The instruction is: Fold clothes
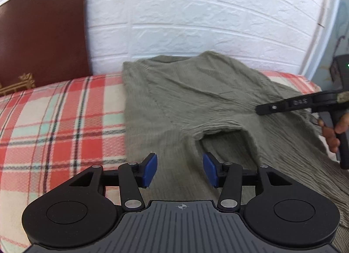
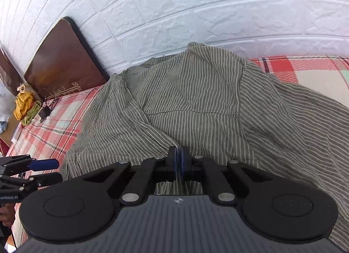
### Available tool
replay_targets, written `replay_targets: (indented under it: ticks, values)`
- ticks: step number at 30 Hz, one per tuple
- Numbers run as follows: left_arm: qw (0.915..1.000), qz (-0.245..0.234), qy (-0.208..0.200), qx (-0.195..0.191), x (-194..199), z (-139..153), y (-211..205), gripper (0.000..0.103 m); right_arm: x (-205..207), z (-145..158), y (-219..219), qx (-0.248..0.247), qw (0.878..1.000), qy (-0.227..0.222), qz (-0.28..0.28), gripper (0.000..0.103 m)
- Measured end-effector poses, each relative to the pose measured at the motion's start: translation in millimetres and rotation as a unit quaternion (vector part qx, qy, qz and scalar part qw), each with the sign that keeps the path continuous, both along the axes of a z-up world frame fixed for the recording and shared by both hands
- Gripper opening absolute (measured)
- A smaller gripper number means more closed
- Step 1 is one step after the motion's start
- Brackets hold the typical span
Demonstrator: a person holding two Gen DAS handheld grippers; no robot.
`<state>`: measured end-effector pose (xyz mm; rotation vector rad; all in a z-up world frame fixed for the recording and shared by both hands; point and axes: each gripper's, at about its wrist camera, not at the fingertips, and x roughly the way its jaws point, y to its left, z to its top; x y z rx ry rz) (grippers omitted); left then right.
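Observation:
A grey-green striped shirt (image 1: 185,100) lies spread on the bed, its collar end against the wall. In the left wrist view my left gripper (image 1: 180,162) is open just over the shirt's near part, beside a sleeve opening, with its blue pads (image 1: 150,170) wide apart and nothing between them. My right gripper (image 2: 179,157) is shut on a pinched ridge of the shirt (image 2: 196,100), and creases run into its pads. From the left wrist view the right gripper (image 1: 261,109) lies on the shirt's right side, held by a hand (image 1: 331,135). The left gripper (image 2: 50,171) shows at the right view's left edge.
A red, white and teal plaid sheet (image 1: 54,122) covers the bed. A brown headboard (image 1: 41,35) stands at the left and a white brick-pattern wall (image 1: 196,13) runs behind. A yellow and green cloth bundle (image 2: 24,106) with a small black item lies near the headboard.

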<state>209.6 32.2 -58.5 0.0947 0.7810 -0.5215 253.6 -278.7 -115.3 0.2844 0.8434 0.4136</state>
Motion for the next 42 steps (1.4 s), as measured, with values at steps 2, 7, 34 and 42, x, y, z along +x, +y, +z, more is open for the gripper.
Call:
replay_targets:
  ticks: [2, 7, 34, 42]
  values:
    - [0.9999, -0.014, 0.005, -0.003, -1.3, -3.4, -9.0, 0.064, 0.7, -0.7, -1.5, 0.0, 1.0, 0.004, -0.006, 0.006]
    - [0.9982, -0.045, 0.028, 0.028, -5.5, -32.7, -33.0, 0.065, 1.5, -1.9, 0.6, -0.009, 1.0, 0.008, -0.011, 0.008]
    - [0.9945, 0.092, -0.034, 0.035, 123.1, 0.5, -21.2, 0.07, 17.8, 12.3, 106.3, 0.028, 0.988, -0.013, 0.154, 0.038]
    - [0.9886, 0.147, -0.004, -0.032, 177.3, -26.3, -10.2, 0.068, 69.1, 9.7, 96.3, -0.005, 0.995, -0.071, 0.074, 0.051]
